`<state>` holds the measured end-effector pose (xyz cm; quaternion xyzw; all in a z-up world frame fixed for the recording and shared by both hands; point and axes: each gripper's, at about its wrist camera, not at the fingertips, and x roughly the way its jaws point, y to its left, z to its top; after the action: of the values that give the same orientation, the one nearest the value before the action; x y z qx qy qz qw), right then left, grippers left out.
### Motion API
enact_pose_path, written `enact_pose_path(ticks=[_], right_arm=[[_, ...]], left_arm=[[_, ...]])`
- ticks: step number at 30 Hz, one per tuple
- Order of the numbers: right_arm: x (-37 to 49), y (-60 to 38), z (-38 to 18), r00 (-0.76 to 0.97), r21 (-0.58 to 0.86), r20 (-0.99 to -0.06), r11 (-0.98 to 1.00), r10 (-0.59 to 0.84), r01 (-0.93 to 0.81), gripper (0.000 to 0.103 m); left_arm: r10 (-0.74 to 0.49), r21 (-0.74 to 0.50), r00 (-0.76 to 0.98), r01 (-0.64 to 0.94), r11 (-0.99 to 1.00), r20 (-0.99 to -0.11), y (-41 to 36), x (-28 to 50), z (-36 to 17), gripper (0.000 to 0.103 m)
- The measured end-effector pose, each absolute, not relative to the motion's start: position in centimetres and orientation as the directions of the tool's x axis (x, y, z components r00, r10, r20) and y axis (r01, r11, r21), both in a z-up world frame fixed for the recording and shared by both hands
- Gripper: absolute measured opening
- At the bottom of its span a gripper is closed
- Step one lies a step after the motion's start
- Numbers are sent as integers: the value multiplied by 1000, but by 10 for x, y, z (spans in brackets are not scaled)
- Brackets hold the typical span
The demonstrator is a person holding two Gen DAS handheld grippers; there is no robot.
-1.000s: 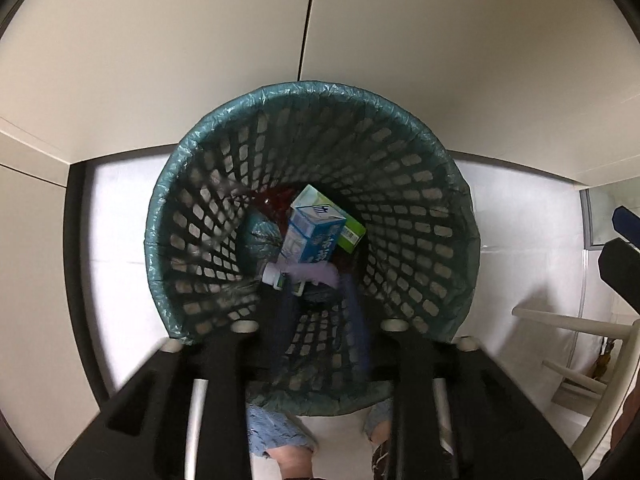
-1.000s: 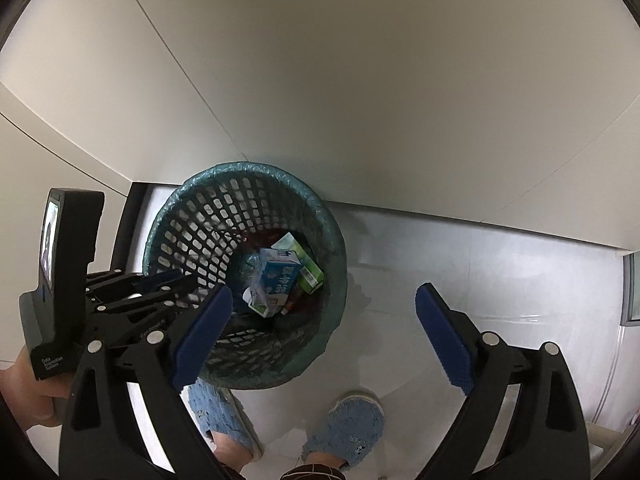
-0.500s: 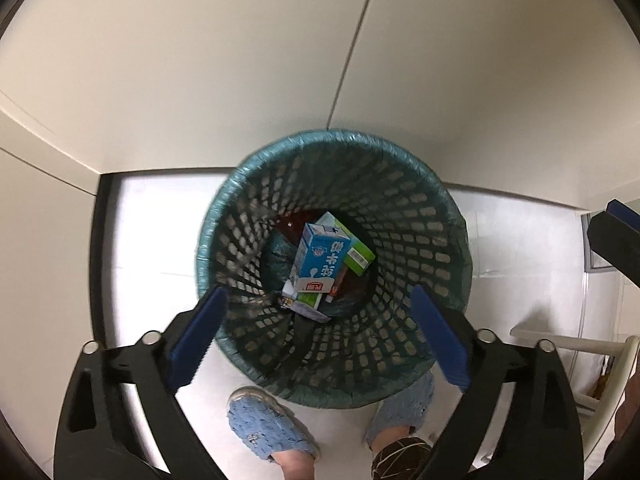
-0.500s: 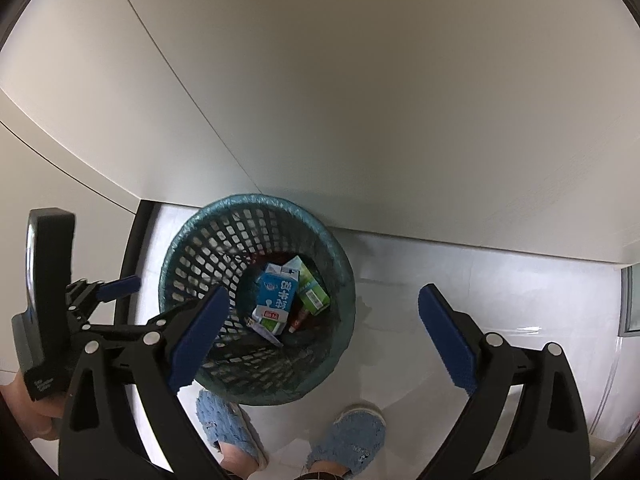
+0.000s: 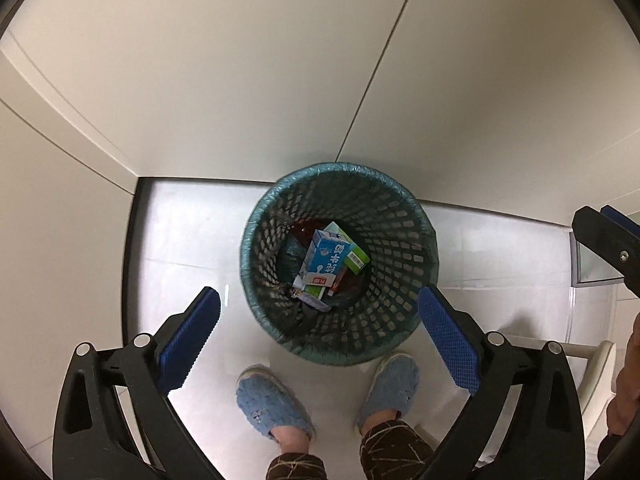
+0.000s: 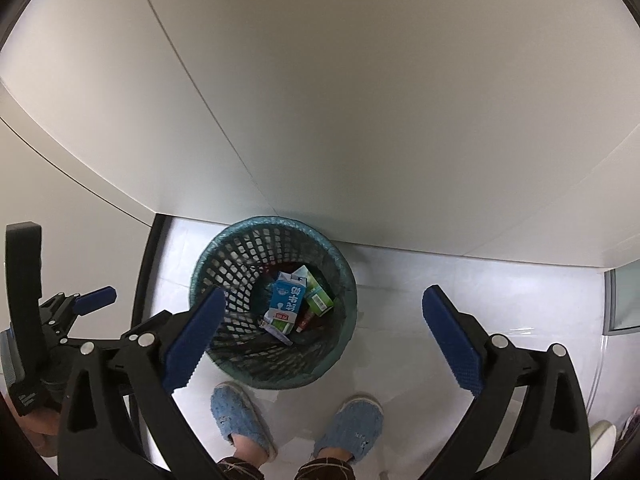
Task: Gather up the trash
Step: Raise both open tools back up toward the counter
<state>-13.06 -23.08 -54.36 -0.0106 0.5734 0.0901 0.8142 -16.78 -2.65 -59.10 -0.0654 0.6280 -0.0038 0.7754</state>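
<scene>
Blue-padded left gripper [image 5: 318, 330], jaws just opened wide and empty, hangs above the mesh bin [image 5: 416, 216]; the milk carton [image 5: 323, 258] lies inside, directly below, long axis running away from the tongs; right gripper [image 6: 320, 326] equally spread, empty.

The bin [image 5: 340, 208] stands on the floor [image 5: 184, 248] against the wall [image 5: 240, 80], its mouth open from straight above. Inside, a blue milk carton [image 5: 325, 258] and a green box [image 5: 354, 258] cover the bottom, leaving the upper part free. Both slippers [image 5: 272, 408] stand just in front of the bin, blocking the near side. Bare floor lies clear to its left and right. The left claw [image 5: 316, 340] and the right claw [image 6: 320, 336] hang wide apart above it, holding nothing.
</scene>
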Motion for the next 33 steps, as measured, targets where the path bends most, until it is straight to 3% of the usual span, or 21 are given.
enact_pose_path(ticks=[14,33], right_arm=[[-155,-226,-429,391,80,-913,991,118,-111,95],[-183,-223,-230,537,88,-838,995,96,-40,95]], left_arm=[[-90,-116,286,-75,990,-954,-4,-191,-467,97],[-106,-154,514,-51,987,-851,34,-189,-238,97]])
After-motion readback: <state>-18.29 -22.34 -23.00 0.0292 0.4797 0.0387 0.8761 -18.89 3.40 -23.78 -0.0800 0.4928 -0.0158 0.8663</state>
